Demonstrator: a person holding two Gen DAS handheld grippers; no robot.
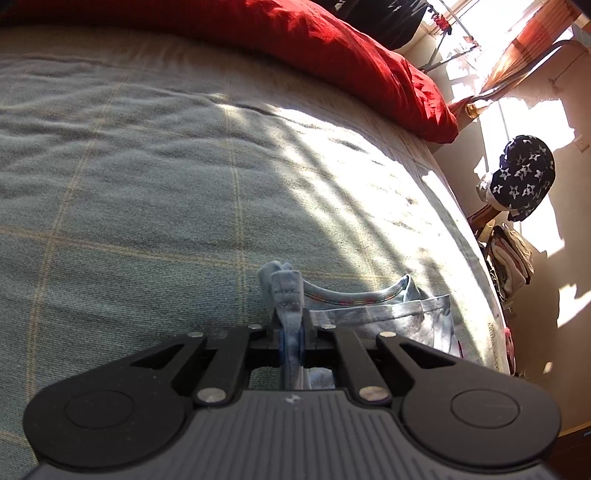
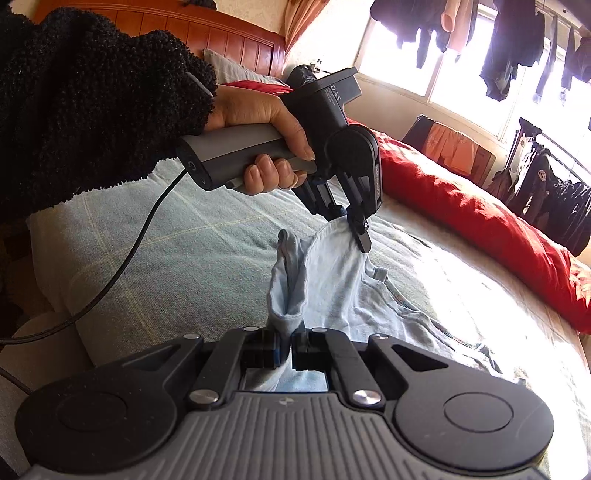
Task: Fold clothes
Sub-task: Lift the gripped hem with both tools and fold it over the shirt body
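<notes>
1. Both tools are clamped on one pale blue cotton garment (image 2: 332, 280): the left tool (image 2: 360, 236), gripped by a hand (image 2: 258, 122) in a black fleece sleeve (image 2: 92, 92), has its fingers pinched tight on a raised edge at 12 o'clock, while the right tool (image 2: 286, 345) has its fingers nearly closed on a bunched fold at 6 o'clock.
2. The garment hangs lifted between the two grips, its lower part trailing on the bed toward 4 o'clock; a striped neckline (image 1: 354, 295) shows in the left wrist view.
3. Doing this well likely means keeping both grips level and the cloth taut, then laying it flat so edges meet squarely; whether this is a spreading or a folding-over stage cannot be settled.
4. The grey-green checked bedspread (image 1: 147, 184) gives a broad, soft, slightly rumpled surface, half in hard sunlight.
5. A red quilt (image 1: 351, 55) lies along the far side; a wooden headboard (image 2: 221, 33) and hanging dark laundry (image 2: 509, 40) by the bright window frame the room.
</notes>
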